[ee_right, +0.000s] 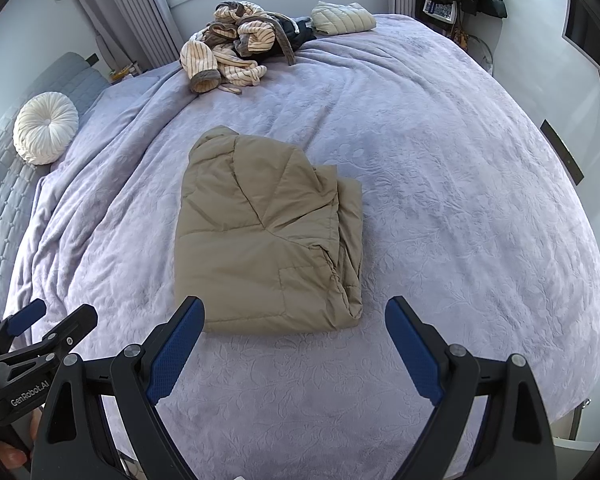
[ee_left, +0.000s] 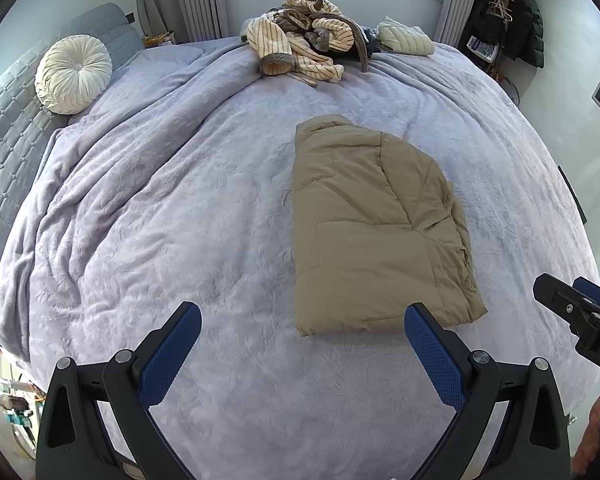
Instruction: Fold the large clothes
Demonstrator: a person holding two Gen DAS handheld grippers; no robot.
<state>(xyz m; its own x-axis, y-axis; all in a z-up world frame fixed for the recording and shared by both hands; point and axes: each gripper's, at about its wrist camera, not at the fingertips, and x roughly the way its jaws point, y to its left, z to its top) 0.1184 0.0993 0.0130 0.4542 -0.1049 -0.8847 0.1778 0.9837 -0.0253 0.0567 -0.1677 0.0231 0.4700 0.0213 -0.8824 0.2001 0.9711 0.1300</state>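
Left gripper (ee_left: 303, 322), right gripper (ee_right: 295, 314): jaws spread wide, empty, near folded tan jacket (ee_right: 268, 236).

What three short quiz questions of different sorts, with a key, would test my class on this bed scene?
1. True or false: the folded tan padded jacket is gripped by the right claw.
2. Which lies nearer the window: (a) the tan jacket, (b) the crumpled cream striped robe?
3. Fill in: the round white pleated cushion sits by the grey quilted ____.

Key: 1 false, both the right and left claw are open and empty; 2 b; 3 headboard.
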